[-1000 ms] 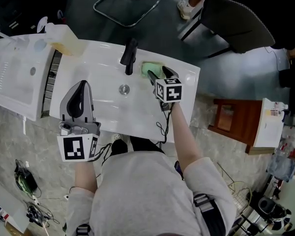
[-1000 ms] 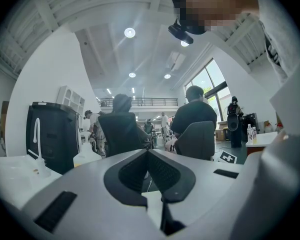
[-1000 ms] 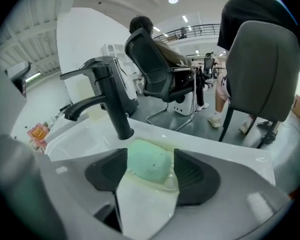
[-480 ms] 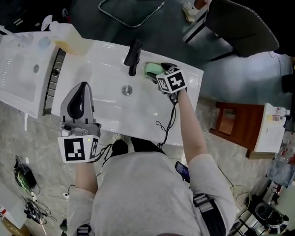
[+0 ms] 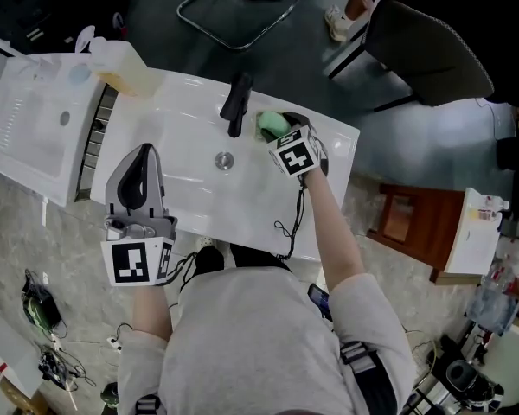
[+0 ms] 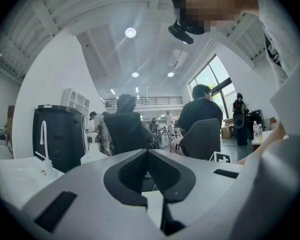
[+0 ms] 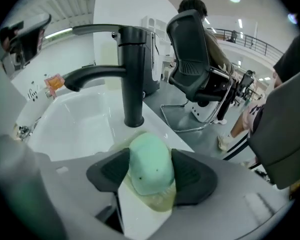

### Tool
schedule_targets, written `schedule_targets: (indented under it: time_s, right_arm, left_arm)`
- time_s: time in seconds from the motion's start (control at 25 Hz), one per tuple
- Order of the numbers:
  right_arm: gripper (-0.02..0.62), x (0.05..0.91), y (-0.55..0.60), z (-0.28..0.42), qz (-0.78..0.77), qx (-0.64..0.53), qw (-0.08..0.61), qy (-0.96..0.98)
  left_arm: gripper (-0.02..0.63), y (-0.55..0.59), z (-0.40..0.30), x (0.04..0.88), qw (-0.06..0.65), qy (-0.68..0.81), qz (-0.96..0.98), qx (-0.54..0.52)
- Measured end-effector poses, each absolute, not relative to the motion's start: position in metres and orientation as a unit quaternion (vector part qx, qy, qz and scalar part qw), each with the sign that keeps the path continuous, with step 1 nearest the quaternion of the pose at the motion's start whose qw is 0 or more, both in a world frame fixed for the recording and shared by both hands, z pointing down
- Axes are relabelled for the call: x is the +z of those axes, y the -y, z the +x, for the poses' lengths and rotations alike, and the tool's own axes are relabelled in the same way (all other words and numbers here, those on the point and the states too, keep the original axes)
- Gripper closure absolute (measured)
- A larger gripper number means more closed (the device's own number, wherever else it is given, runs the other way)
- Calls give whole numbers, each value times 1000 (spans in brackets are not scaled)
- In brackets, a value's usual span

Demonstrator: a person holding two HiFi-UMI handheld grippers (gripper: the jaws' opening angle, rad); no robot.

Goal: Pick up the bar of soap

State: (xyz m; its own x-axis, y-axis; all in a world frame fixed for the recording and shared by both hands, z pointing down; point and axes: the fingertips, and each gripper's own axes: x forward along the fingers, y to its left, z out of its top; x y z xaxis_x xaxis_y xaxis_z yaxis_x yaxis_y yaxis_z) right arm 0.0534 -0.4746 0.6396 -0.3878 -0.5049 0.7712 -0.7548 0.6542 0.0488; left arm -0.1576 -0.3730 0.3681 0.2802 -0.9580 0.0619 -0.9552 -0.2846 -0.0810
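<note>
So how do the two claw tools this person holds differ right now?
The left gripper has its jaws together, nothing between them; the right gripper is closing its jaws on the green bar of soap, pads touching it. The left gripper hangs over the sink, nearer the person; the right gripper is beside the black faucet. Both carry marker cubes.

Bright, even indoor light comes from round ceiling lamps [image 6: 130, 32] and a tall window [image 6: 212, 76]. The white sink [image 5: 242, 206] shows soft glare streaks; shadows are faint. Both gripper views bulge and darken toward their round edges, nearest parts blurred
</note>
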Motion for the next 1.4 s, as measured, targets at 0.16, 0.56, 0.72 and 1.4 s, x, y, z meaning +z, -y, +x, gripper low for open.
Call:
schedule_targets:
  time_s: [0.16,0.56,0.72,1.4]
  right_arm:
    - [373,632,473,56,401,95,418,810]
    - [423,644,449,44,323,152,433,828]
    - [442,655,447,36,327,149,424,831]
    - [466,621,471,72,451,198,297,818]
  left_arm:
    - [598,375,-157,369,13,-599,-799,-50]
    - [598,375,-150,367,15,-597,-801,-46]
    - [598,373,-150,365,18,-596,-801,-50]
    - [598,362,-147,360,25,-588,-807,-48]
